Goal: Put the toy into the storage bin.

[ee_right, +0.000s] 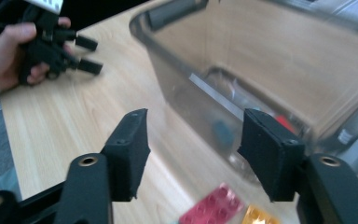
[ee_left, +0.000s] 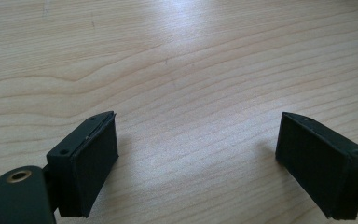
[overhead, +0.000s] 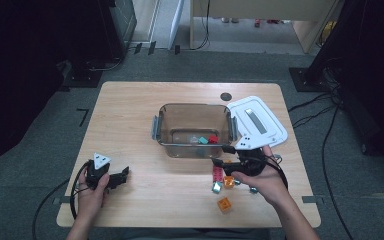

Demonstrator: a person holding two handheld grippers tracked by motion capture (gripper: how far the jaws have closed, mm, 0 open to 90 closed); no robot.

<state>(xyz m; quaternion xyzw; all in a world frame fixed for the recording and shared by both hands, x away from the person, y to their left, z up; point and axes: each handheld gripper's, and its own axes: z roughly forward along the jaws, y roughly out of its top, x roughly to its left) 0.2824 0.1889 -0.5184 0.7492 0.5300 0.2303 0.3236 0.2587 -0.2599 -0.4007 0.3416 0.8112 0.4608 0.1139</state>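
Container (overhead: 194, 131) mid-table (overhead: 130, 110); lid (overhead: 256, 121) touching its right side. Two small blocks (overhead: 207, 140) in container, near-right corner. Loose bricks (overhead: 223, 182) on table near of container, right side; one brick (overhead: 224, 204) nearest table's near edge.

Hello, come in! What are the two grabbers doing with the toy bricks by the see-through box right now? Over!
Left gripper open, resting on table. Right gripper open, jaws empty, above pink brick beside the clear box. Nothing blocking.

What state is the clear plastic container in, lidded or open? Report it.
Open: the clear plastic container has no cover, and the white lid lies beside it on the wooden table.
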